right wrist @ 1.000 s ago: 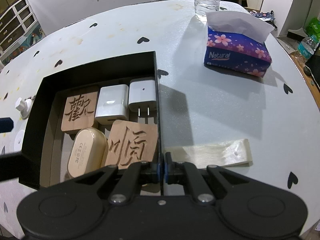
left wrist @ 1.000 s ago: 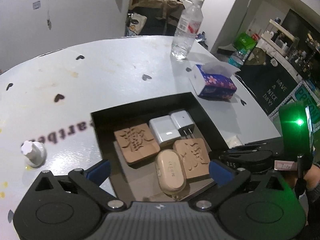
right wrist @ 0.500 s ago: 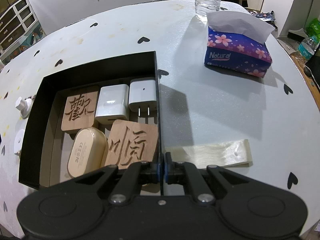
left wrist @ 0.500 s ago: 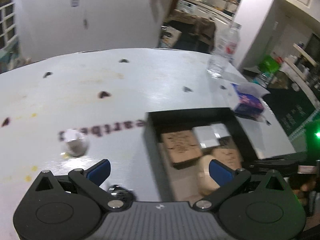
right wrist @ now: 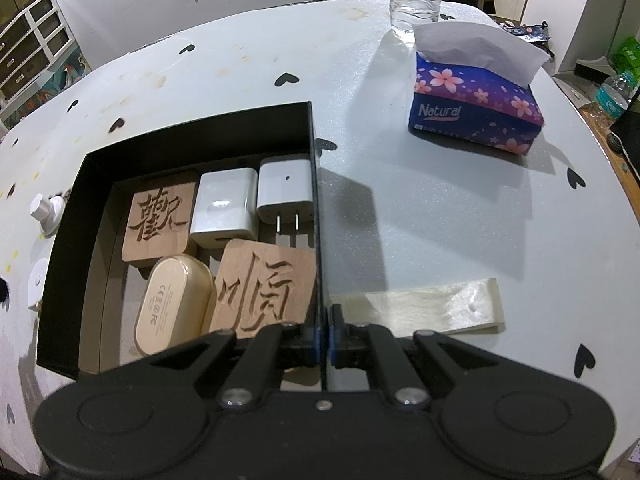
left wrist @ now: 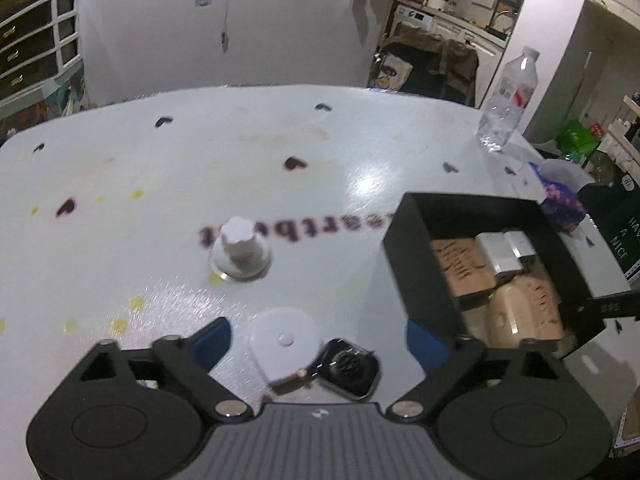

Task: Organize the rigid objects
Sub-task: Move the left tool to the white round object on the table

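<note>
A black open box [right wrist: 192, 128] holds two carved wooden tiles [right wrist: 160, 220], two white chargers [right wrist: 224, 208] and a beige oval case [right wrist: 172, 304]. My right gripper [right wrist: 323, 334] is shut on the box's right wall near its front corner. In the left wrist view the box [left wrist: 404, 240] stands to the right. My left gripper [left wrist: 318, 342] hovers over the table to the left of the box, its jaws closing. A flat white disc [left wrist: 282, 344] and a small black watch-like device [left wrist: 352, 368] lie between its blue pads [left wrist: 212, 340], which touch neither.
A white knob-shaped piece [left wrist: 240, 248] stands on the table ahead of the left gripper. A floral tissue box [right wrist: 476, 108] and a water bottle [right wrist: 416, 0] are at the back right. A cream strip [right wrist: 420, 308] lies flat to the right of the box.
The left wrist view has swung left from above the box to the table beside it. The disc and black device have come between its fingers, which stand closer together. The right gripper stays put.
</note>
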Action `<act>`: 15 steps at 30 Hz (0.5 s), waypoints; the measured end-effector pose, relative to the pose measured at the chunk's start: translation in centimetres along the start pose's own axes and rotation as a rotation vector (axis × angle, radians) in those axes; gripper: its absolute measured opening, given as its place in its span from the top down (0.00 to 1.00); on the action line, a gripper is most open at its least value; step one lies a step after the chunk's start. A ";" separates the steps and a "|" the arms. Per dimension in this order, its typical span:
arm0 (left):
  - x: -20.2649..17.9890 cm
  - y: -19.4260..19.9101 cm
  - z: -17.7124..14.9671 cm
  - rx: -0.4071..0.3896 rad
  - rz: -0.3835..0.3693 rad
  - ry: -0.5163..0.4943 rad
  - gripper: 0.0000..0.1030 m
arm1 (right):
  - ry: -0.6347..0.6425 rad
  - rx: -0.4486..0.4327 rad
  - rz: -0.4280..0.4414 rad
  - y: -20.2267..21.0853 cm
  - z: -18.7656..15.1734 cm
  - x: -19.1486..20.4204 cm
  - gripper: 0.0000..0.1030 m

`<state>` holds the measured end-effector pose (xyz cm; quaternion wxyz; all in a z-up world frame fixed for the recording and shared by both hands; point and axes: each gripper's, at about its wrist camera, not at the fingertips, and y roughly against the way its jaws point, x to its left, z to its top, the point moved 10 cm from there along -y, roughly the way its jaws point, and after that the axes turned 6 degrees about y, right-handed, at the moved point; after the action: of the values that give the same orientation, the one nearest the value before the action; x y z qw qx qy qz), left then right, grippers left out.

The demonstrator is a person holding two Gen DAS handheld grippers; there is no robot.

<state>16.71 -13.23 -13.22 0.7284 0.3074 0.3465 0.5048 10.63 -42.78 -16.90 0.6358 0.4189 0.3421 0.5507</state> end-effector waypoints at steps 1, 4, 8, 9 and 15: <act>0.3 -0.3 -0.2 0.006 0.004 0.003 0.19 | 0.000 0.000 0.000 0.0 0.0 0.0 0.95; 1.2 -1.3 -0.8 0.011 0.018 0.001 0.23 | 0.000 0.000 0.000 0.0 0.0 0.0 0.95; 1.7 -2.6 -1.3 0.019 0.022 -0.004 0.29 | 0.001 0.001 -0.001 0.0 0.0 0.0 0.95; 1.7 -2.9 -1.4 0.023 0.026 -0.008 0.30 | 0.001 0.001 -0.001 0.0 0.0 0.0 0.95; 2.4 -4.2 -1.9 0.035 0.060 -0.026 0.35 | -0.003 0.001 -0.002 -0.1 -0.1 -0.1 0.95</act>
<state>17.96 -12.00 -18.12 0.7119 0.3369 0.3366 0.5162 10.55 -42.87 -17.05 0.6365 0.4197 0.3421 0.5492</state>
